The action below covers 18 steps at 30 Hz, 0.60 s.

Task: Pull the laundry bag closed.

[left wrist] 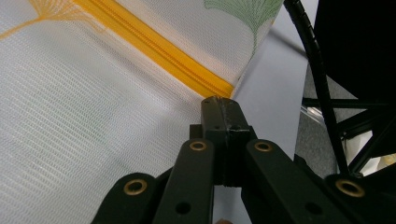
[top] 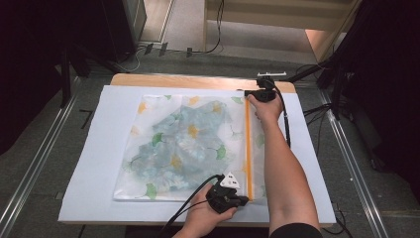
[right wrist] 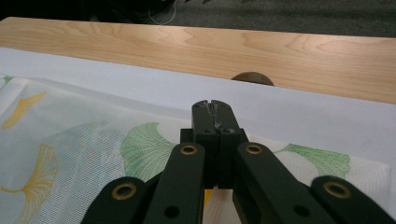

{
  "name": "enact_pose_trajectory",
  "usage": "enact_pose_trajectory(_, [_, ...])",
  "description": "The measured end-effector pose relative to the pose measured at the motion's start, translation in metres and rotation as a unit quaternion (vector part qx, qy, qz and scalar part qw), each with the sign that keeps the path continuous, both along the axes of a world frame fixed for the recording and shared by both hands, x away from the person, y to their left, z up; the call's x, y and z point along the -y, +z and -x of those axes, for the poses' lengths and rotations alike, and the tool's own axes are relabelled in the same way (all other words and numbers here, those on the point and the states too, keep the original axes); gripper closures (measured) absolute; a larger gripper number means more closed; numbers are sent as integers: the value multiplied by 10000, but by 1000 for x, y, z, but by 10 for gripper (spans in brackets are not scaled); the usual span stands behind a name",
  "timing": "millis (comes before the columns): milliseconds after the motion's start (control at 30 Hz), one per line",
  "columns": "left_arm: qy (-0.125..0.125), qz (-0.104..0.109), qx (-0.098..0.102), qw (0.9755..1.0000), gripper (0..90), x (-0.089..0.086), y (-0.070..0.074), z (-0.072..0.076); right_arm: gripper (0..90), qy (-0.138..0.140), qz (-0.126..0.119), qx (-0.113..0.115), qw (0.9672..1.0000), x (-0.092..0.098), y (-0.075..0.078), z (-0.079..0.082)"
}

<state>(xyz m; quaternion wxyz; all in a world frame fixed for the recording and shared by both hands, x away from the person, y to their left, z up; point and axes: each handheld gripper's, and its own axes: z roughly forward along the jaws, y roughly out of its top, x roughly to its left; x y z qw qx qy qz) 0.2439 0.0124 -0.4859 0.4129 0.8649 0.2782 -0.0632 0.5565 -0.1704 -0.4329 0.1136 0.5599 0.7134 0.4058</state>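
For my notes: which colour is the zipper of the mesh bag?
Orange-yellow zipper; clearest in the left gripper view.

Flat white mesh zip pouch with ginkgo print [top: 183, 144] covered mid-counter; white paper-covered wooden counter [top: 99, 148] lay bare to its left. Right forearm [top: 285, 168] crossed the right margin. Black cable [top: 286, 119] trailed beside it.

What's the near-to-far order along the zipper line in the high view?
Left tool at the near end → orange zipper of the mesh pouch → right tool at the far end → bare wooden table edge.
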Motion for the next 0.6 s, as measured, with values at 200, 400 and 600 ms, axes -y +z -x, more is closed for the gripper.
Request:
enact_pose_trajectory(200, [17,65,-59,10000,900,0,0,-1,807,-112,-175,65,9998,1,-1,8])
enact_pose_trajectory(400, [16,52,-87,9999,900,-1,0,-2,511,192,-418,84,9989,12,-3,23])
enact_pose_trajectory(600, [3,103,-141,9998,900,-1,-1,-3,297,513,-343,168,9980,19,-9,47])
